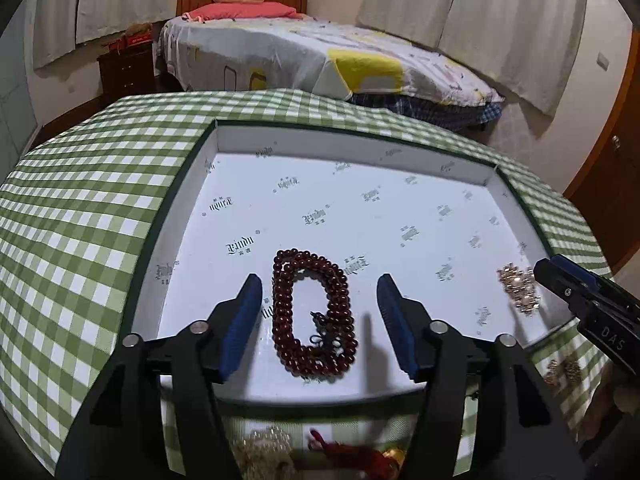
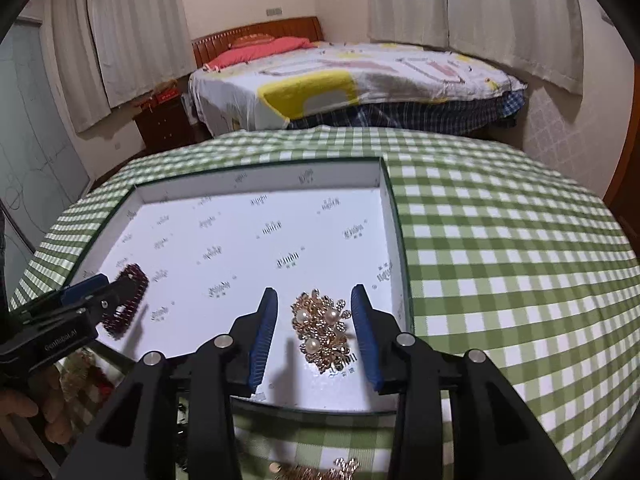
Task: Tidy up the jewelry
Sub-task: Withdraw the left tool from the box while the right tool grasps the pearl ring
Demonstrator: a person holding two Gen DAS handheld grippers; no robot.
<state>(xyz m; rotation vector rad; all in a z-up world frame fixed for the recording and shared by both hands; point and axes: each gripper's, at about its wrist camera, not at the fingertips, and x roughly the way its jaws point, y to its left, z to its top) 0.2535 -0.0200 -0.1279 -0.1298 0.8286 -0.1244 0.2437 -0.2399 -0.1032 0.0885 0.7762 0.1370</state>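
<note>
Both sets of fingers are being held spread, nothing pinched: left gripper [image 1: 320, 320] around the bead bracelet [image 1: 312, 316], right gripper [image 2: 316, 332] around the pearl brooch [image 2: 322, 330], so either piece is risking being snagged and dragged out of the box [image 1: 352, 136] on withdrawal.

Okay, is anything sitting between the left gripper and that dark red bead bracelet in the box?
Nothing visible. The bead bracelet lies flat on the box floor directly between the open left gripper, with clear gaps on both sides.

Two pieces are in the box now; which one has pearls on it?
The gold brooch between the right gripper fingers, near the box right wall, carries three pearls. The other piece, the dark red bead bracelet, is plain beads.
</note>
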